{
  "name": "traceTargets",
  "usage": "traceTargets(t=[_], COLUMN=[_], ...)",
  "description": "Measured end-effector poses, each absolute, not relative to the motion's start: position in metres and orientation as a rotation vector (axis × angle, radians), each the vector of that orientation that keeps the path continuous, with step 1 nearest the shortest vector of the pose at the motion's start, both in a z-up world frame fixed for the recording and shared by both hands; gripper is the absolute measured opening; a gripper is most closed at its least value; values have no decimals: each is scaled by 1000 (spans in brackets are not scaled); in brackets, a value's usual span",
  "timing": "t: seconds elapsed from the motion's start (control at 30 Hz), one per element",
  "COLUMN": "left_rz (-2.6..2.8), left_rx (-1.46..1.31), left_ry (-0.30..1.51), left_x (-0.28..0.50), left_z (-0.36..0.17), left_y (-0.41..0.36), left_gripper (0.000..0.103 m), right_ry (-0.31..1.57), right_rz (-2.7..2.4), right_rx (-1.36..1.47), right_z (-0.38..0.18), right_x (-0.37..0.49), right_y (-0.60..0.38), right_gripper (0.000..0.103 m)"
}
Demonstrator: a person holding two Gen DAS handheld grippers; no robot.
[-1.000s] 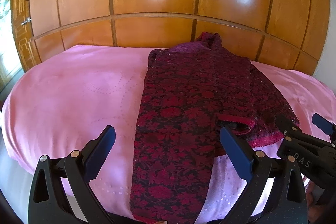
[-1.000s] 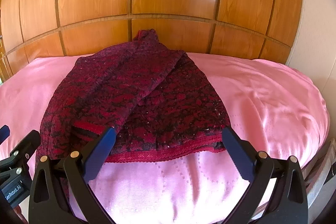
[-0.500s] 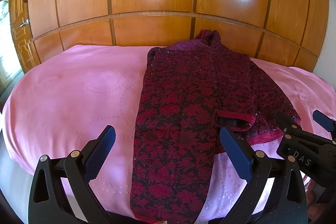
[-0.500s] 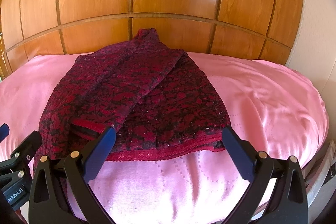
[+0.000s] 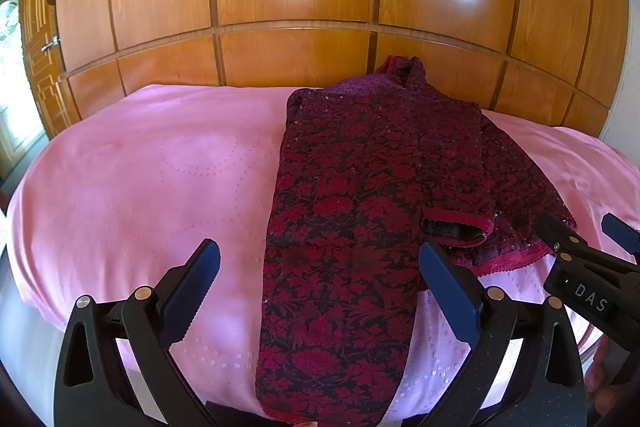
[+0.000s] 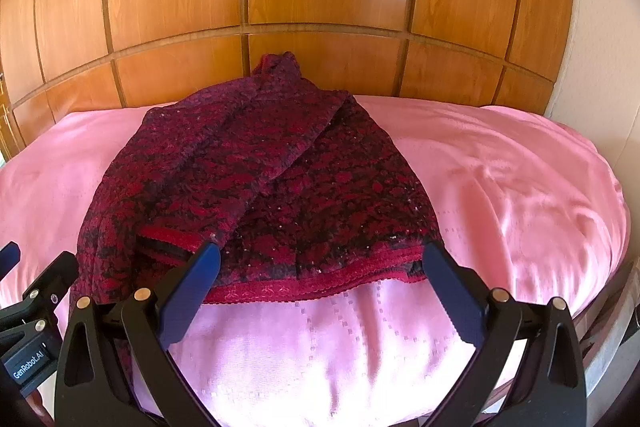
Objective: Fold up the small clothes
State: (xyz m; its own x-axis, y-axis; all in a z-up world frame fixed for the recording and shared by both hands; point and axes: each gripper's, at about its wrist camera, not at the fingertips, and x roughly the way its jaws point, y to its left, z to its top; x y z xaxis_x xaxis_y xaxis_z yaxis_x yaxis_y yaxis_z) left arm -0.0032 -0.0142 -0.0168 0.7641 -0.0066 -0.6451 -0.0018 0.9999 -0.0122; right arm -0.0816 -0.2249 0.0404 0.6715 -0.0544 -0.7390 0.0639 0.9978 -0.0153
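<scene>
Garment (image 5: 352, 227) lies on the pink bed (image 5: 140, 187), partly folded: dark red floral fabric, its long panel running toward me and off the near edge in the left view. I see a cuffed sleeve (image 5: 456, 225) laid across its right side, red trim showing. From the right view the lace hem (image 6: 312, 285) runs straight across, just beyond my right tongs (image 6: 320, 287). Both pairs of tongs are spread wide and grip nothing. My left tongs (image 5: 320, 291) hover over the near part of the long panel, the right finger (image 5: 448, 291) just below the sleeve cuff. I think neither pair touches the cloth, though the fisheye makes height hard to judge. Behind the bed stand glossy wooden panels (image 6: 320, 7). Top of the garment bunches up against them.
</scene>
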Motion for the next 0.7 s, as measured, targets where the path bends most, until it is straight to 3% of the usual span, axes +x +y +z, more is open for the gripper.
traceTargets(t=[0.7], left_rz=[-11], left_rx=[6], left_ry=[701], left_x=[-3], left_z=[-16], left_y=[-20], left_gripper=[98], right_ry=[816], right_rz=[-65], right_rx=[26], right_z=[43], right_x=[-83], right_y=[-229], right_gripper=[101])
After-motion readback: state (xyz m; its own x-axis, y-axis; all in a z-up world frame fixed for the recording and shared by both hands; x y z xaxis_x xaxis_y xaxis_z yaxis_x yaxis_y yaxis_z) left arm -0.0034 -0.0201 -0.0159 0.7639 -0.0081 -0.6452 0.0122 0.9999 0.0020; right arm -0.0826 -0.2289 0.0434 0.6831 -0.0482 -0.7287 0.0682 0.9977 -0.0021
